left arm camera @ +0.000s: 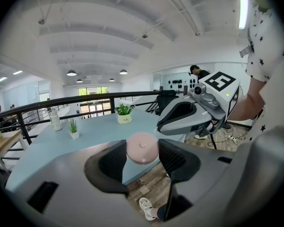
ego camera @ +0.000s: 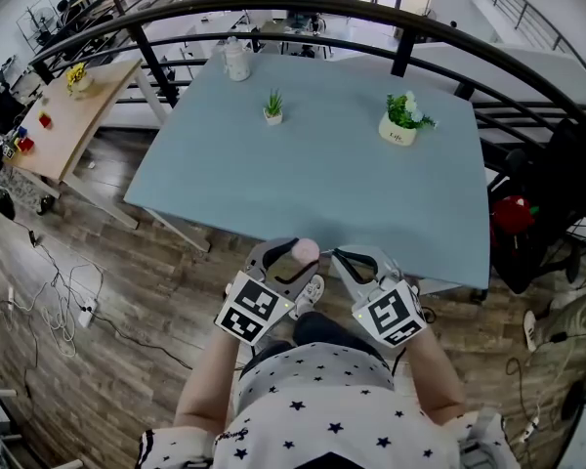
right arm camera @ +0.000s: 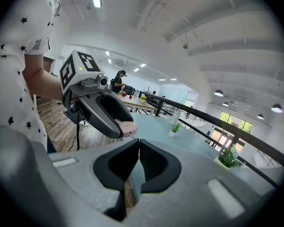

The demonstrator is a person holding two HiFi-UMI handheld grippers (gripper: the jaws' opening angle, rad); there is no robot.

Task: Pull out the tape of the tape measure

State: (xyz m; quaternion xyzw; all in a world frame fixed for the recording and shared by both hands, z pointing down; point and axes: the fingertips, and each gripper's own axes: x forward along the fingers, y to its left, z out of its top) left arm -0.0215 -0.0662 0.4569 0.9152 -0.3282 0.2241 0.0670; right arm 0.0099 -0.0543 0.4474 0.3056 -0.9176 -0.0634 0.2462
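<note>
My left gripper (ego camera: 301, 257) clamps the round pink plastic tape measure (left arm camera: 142, 148). My right gripper (right arm camera: 138, 144), jaws pressed together, sits just beside it, at the near edge of the pale blue table (ego camera: 322, 184).

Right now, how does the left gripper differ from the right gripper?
The left gripper has its jaws apart, clamped on the pink tape measure; the right gripper has its jaws shut together, nothing seen between them. The left gripper carries that load; the right gripper's tip only sits beside it. Both are grey and hang by the near edge of the blue table.
</note>
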